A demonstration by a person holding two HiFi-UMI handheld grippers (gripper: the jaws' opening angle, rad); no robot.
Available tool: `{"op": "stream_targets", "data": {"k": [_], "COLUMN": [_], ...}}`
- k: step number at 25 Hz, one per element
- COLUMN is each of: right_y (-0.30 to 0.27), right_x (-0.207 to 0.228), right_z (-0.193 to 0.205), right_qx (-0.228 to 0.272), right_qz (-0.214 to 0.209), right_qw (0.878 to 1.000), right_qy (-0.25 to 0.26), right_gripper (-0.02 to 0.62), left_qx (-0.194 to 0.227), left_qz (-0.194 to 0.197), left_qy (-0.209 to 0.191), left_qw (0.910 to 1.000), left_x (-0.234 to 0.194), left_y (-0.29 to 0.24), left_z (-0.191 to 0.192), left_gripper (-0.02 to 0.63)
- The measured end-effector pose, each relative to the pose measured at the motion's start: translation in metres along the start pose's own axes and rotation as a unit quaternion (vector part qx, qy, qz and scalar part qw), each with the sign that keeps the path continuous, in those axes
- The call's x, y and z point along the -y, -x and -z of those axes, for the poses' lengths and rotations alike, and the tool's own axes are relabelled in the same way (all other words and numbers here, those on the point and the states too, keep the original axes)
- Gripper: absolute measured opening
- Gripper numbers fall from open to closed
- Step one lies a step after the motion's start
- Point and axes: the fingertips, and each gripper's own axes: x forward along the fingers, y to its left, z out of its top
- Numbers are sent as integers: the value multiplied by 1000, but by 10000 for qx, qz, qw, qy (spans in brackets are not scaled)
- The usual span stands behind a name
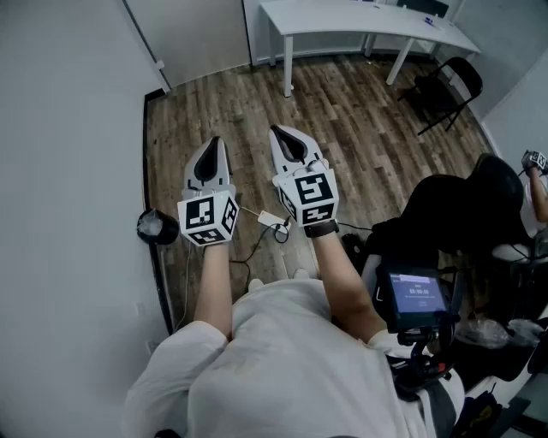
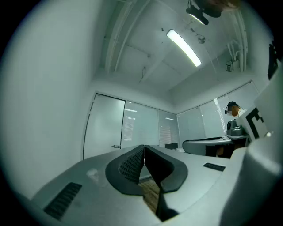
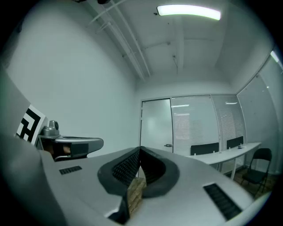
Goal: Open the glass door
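The left gripper (image 1: 209, 158) and right gripper (image 1: 291, 145) each have their jaws pressed together on nothing. They are held side by side at the centre of the head view, over a wood-plank floor (image 1: 360, 128). The frosted glass door (image 2: 106, 128) stands centre-left in the left gripper view, well apart from the jaws. It looks shut, with its handle (image 2: 116, 146) near its right edge. A white desk (image 1: 368, 21) and a black folding chair (image 1: 445, 85) fill the head view's upper right.

Left gripper (image 1: 213, 145), right gripper (image 1: 283, 137) side by side, wood floor (image 1: 351, 111), white desk (image 1: 342, 17)
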Motion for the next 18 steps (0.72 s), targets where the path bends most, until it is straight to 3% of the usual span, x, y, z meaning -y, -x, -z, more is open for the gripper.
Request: {"op": "stream_targets", "data": {"k": [9,14,18], "right_y": [31,40,37], "right_x": [18,31,56], "right_z": [36,51,66], "right_qx": [-78,-216,-389], "right_qz": [-42,88,98], "right_qw": [10000,9994,9984], "right_qy": [-27,-266,-409], "right_gripper": [0,0,0], "left_qx": [-93,-473,-593], "left_qz": [-124,-155,226], "left_qy": [206,182,164], "left_qw": [9997,9986,9979], "left_x": [36,53,80], "left_y": [17,25,4], "left_z": [42,59,70], "left_gripper": [5,3,3]}}
